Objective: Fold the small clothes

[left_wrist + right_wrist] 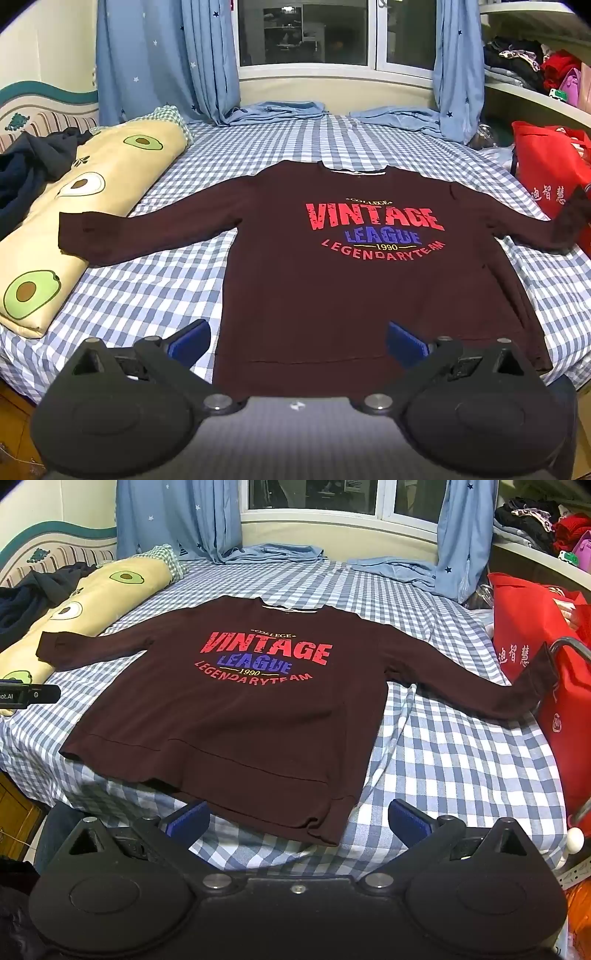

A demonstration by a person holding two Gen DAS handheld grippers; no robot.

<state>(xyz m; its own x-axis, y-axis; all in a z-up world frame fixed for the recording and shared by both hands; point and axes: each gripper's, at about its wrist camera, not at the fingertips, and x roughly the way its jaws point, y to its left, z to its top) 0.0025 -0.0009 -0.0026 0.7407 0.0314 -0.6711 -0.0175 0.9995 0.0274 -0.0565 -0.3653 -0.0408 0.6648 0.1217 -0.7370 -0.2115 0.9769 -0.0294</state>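
Left wrist view: the left gripper (297,343) hangs with jaws spread wide, nothing between the blue pads (190,341). The shirt (332,280) lies flat, print up, on the checked bed (155,295), collar at twelve o'clock, hem at six just under the jaws. Its left sleeve (147,232) runs out to nine o'clock and its cuff rests on the avocado pillow (48,251). The other sleeve reaches three o'clock, toward the red bag (546,166). No fold is made, so this looks like the opening step.

To do it well, I'd take this side first: drop onto the cuff at nine, pinch only the sleeve and none of the pillow cover beneath, then carry it across the chest so it lands flat over the print.

Right wrist view: the right gripper (297,821) is likewise gaping and empty-handed. The shirt (221,720) sits from ten to twelve o'clock, with its near hem corner (325,834) between the jaws but not pinched. The right sleeve (480,694) stretches to two o'clock, its cuff lifted against the bag (528,627). The bed (443,775) shows creases beside the body.

Here the cuff is raised, so it should be an easy catch; the risk is snagging the bag. Come in from the shirt side, close on cloth alone, and keep the body from dragging while folding inward.
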